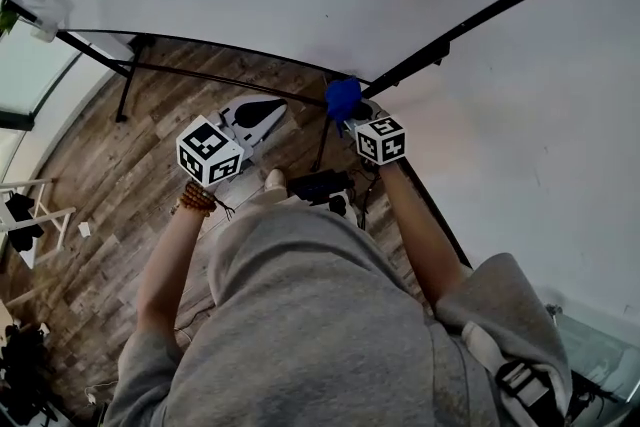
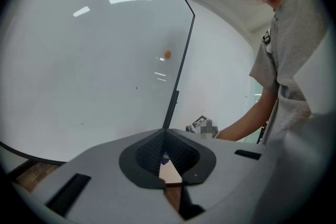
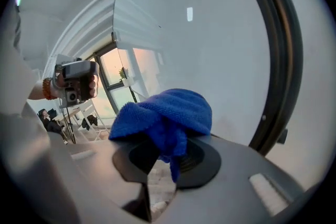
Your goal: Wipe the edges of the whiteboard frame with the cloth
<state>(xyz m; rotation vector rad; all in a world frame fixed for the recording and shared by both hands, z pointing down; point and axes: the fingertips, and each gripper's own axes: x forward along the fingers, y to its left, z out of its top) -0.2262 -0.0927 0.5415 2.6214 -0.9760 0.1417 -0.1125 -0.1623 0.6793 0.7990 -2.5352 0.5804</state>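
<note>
**Q:** Blue cloth, is it held?

**A:** Yes. The right gripper [image 3: 168, 157] has its jaws pinched on a fold of the cloth [image 3: 169, 113]. The rest is bunched over the tips.

**Q:** Where's the whiteboard frame [image 3: 281, 60] from there?

**A:** At the right of the right gripper view. It is a dark band running top to bottom, just beside the bundle. I can't tell whether they touch.

**Q:** So the wipe follows that band?

**A:** I'd judge so. In the head view the cloth sits at the board's lower corner, centre of the picture. The side rail [image 1: 500, 10] climbs from there to the upper right, and that is the long axis to follow.

**Q:** And the left gripper [image 2: 164, 136]?

**A:** Its jaws are closed together with nothing in them. In the head view it sits left of the cloth and farther from the rail, so the right hand is nearer.

**Q:** What does one view add?

**A:** Only the head view shows the corner and the rail's full run. Only the right gripper view shows the pinch itself.
</note>
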